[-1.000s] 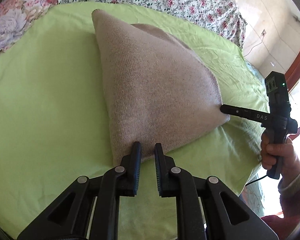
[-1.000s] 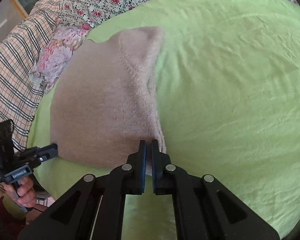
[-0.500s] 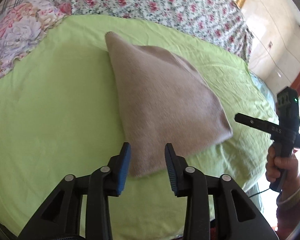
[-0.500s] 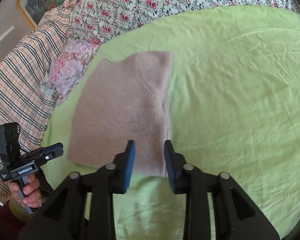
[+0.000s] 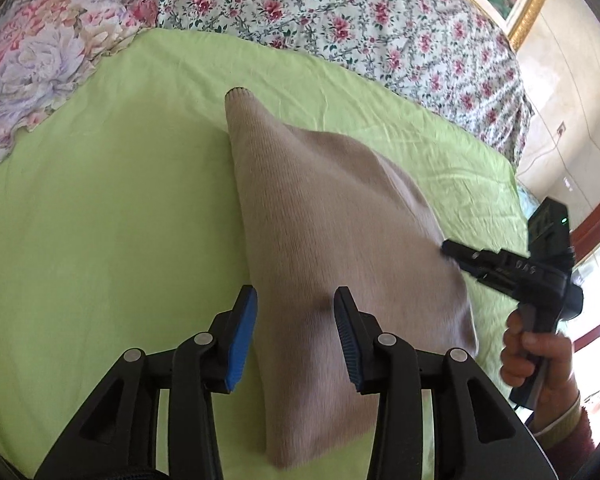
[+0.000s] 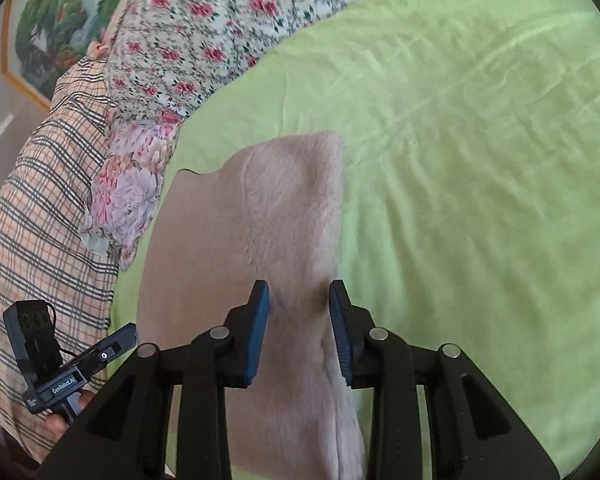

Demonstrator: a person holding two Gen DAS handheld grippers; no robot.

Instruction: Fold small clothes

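**Two hand-held grippers, jaws parted, above a folded beige knit on a green bed**

The left gripper (image 5: 295, 330) has black arms and blue-padded fingers (image 5: 242, 332); its jaws have just been opening and stand moderately apart, gripping nothing, with the knit lying below the gap. The right gripper (image 6: 299, 326) is the same make; its jaws have also just been opening, are a little narrower, and grip nothing; in the left wrist view its black tip sits at the garment's right edge, and whether it touches cannot be told; a hand (image 5: 534, 354) in a dark red sleeve holds its handle.

The small beige knitted garment (image 5: 332, 248) lies folded flat near the middle of the bed, roughly triangular from the left, tapering to a narrow ribbed end at the far side; from the right it looks softly fuzzy, with a seam running down it; its nearest part is blurred.

The wrinkled lime-green bedsheet (image 5: 100, 220) lies bare around the garment on every side, widest to the right in the right wrist view.

Beyond the sheet are a white quilt with red roses (image 5: 360, 12), a pink and lilac floral cloth (image 5: 36, 64), and a checked beige fabric (image 6: 40, 208); a gilt-framed landscape painting (image 6: 48, 28) hangs on the wall.
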